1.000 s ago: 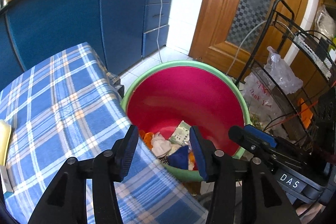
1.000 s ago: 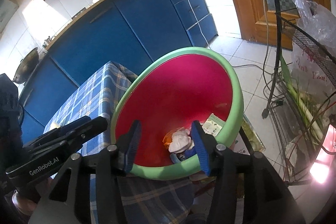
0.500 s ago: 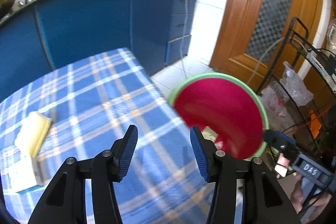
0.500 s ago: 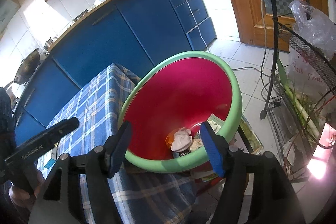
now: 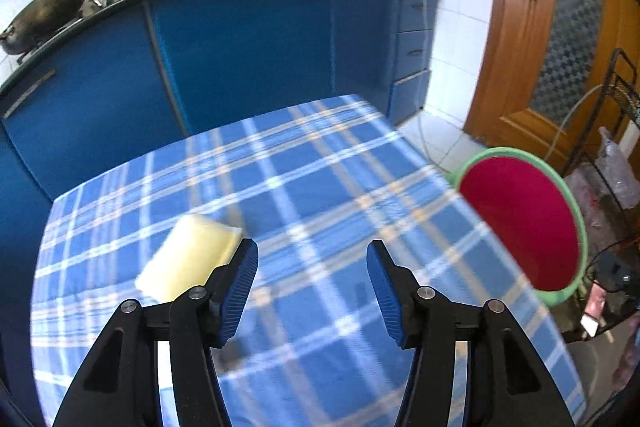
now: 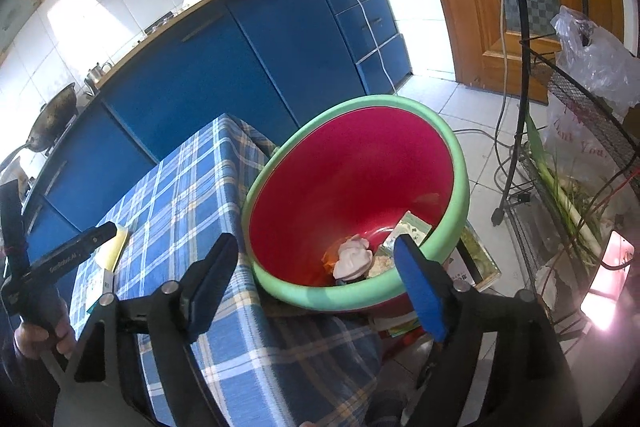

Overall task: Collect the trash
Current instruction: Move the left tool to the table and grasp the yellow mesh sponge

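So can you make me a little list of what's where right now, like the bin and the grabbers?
bin: red inside, green rim, beside the table
in bin: white wad, packet
table: blue plaid cloth
on table: yellow pack
left gripper: open, empty, over the table, jaws just been opening
right gripper: open, empty, above the bin's near rim, jaws just been opening

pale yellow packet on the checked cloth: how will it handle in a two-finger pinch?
The pale yellow packet looks puffy with rounded edges, so probably soft and light; it would likely squash or bend in a pinch. It lies flat on the checked tablecloth, so rolling seems unlikely. Motion blur hides whether its surface is slippery.
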The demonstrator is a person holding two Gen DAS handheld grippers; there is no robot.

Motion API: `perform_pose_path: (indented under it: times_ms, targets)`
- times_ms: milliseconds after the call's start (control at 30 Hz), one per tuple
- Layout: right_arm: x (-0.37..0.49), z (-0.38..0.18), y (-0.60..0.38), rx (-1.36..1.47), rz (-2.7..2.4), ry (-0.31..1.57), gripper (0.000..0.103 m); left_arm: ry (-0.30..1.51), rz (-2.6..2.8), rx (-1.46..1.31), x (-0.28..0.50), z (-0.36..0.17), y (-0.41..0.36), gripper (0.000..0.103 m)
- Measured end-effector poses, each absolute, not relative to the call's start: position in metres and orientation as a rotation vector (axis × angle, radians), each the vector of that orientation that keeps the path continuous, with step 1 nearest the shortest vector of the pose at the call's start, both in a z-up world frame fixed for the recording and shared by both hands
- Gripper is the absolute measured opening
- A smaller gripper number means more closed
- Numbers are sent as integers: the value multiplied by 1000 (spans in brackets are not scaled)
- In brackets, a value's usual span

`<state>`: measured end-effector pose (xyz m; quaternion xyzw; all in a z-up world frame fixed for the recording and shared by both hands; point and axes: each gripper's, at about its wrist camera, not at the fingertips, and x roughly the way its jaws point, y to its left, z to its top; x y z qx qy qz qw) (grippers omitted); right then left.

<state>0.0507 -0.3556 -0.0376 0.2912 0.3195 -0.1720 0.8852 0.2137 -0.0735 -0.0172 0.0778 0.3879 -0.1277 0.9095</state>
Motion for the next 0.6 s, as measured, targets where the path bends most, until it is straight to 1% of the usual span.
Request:
perform_pose_path:
  times_ms: [167,333,467,600]
  targets:
    - [51,-37,-350,593,-371,683,82,825,-222,163,230,-21,-46,62]
    - [53,-36,-344,582,-386,700,83,876,-196,149,250,-31,-21,64]
    - [56,-36,-338,570,-397,716,84,915,-181,153,265,-43,-9,69]
    - [59,-37,-333,561,-403,732,84,952,-163,167,278,-58,0,69]
